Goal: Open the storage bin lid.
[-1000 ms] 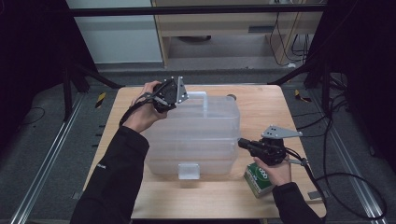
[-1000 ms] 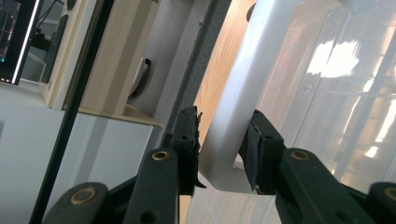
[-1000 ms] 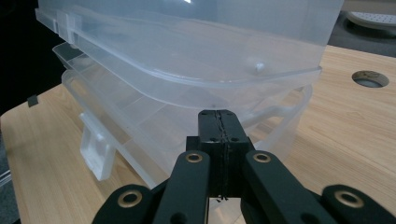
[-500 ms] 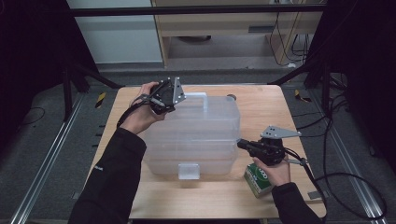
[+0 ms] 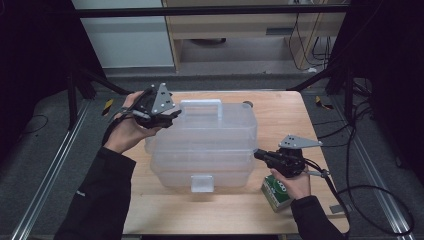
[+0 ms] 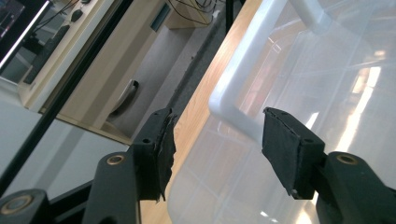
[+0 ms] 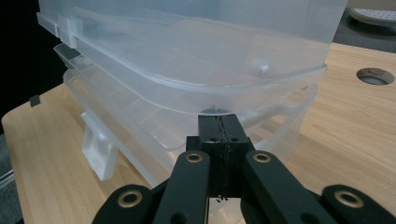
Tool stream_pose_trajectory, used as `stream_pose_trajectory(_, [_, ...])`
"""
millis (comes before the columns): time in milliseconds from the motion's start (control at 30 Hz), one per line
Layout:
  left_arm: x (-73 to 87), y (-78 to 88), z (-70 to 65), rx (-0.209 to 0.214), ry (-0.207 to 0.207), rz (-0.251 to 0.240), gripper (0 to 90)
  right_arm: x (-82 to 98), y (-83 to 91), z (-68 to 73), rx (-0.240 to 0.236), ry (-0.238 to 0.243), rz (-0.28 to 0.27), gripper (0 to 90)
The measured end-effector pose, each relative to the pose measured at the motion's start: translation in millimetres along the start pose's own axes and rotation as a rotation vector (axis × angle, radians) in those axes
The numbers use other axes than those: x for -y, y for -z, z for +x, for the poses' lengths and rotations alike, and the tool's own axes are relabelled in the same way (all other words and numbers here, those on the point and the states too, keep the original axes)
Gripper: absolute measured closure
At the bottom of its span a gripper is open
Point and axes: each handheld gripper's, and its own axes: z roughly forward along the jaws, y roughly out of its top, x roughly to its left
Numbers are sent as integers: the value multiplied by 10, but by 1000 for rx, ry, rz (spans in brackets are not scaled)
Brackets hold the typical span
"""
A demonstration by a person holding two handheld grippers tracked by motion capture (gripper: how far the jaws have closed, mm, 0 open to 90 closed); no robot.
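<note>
Clear plastic storage box (image 5: 202, 145) sits mid-table (image 5: 280, 107), 2 tiers under a lid, front latch (image 5: 202, 183) nearest. Likely light, stiff, slick; white handle (image 5: 201, 103) is the best hold. Right gripper (image 5: 258, 154), jaws pressed together on nothing, tips against the box's right side, hand low. Left gripper (image 5: 172, 116), raised at the lid's far-left corner, has just been opening, nothing between its pads.
</note>
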Motion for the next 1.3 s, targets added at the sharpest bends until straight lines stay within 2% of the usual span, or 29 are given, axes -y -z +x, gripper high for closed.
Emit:
stream_pose_trajectory(67, [75, 75, 23, 7, 54, -32, 422, 0, 1, 2, 0, -2, 0, 900])
stream_pose_trajectory(133, [142, 142, 51, -4, 93, -57, 426, 1, 0, 3, 1, -1, 1, 900])
stream_pose_trajectory(367, [285, 333, 100, -64, 194, -111, 457, -1, 0, 7, 2, -2, 2, 900])
stream_pose_trajectory(867, [676, 547, 42, -171, 421, -218, 541, -12, -4, 25, 11, 13, 11, 900])
stream_pose_trajectory(967, [776, 599, 30, -192, 453, -217, 559, -12, -3, 28, 12, 12, 11, 900])
stream_pose_trajectory(1067, [899, 634, 2, -233, 477, -214, 573, -12, -2, 28, 12, 12, 11, 900])
stream_pose_trajectory(1300, [1225, 685, -98, -289, 579, -191, 579, -12, -2, 30, 14, 12, 12, 900])
